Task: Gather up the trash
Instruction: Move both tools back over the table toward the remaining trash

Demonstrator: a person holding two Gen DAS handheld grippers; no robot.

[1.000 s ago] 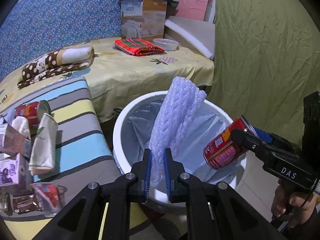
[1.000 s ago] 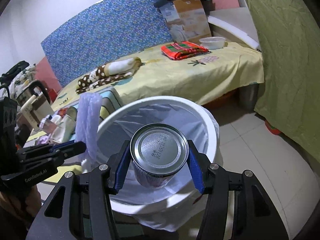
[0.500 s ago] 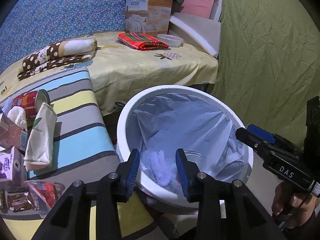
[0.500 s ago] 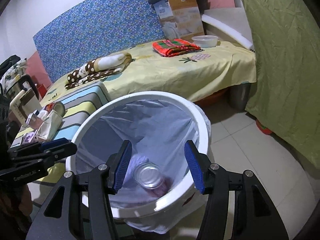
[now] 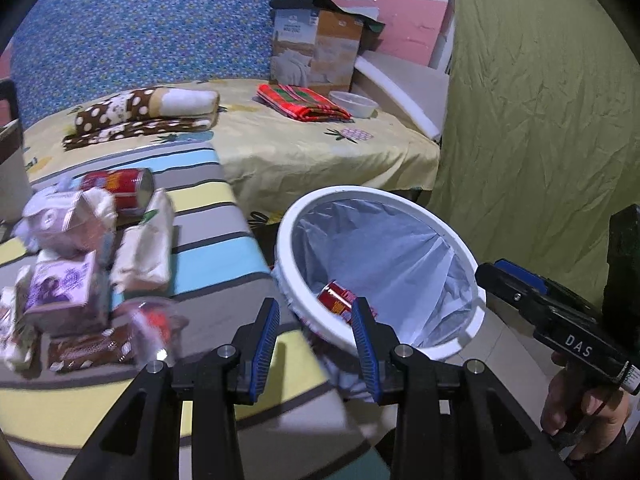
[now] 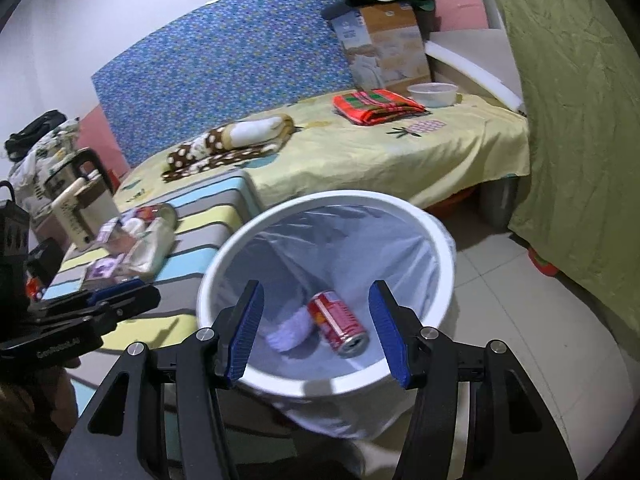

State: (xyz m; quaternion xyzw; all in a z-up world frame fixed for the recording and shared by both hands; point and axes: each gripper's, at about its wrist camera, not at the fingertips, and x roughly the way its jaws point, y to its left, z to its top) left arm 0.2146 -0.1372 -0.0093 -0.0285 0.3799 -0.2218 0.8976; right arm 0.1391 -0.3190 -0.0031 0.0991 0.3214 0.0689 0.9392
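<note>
lying in the lined white bin (image 6: 332, 380): a red can (image 6: 338, 323) beside white foam netting (image 6: 292, 330); left gripper (image 5: 315, 340) and right gripper (image 6: 316, 336) both spread, empty.

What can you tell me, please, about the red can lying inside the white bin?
The red can is a cylindrical metal drink can with a red printed label and lighter markings. It lies on its side at the bottom of the white bin, on the pale plastic liner. Its silver end faces the right wrist camera. A white foam netting piece lies against its left side. Neither gripper touches it; the left wrist view shows only part of it over the rim.
</note>
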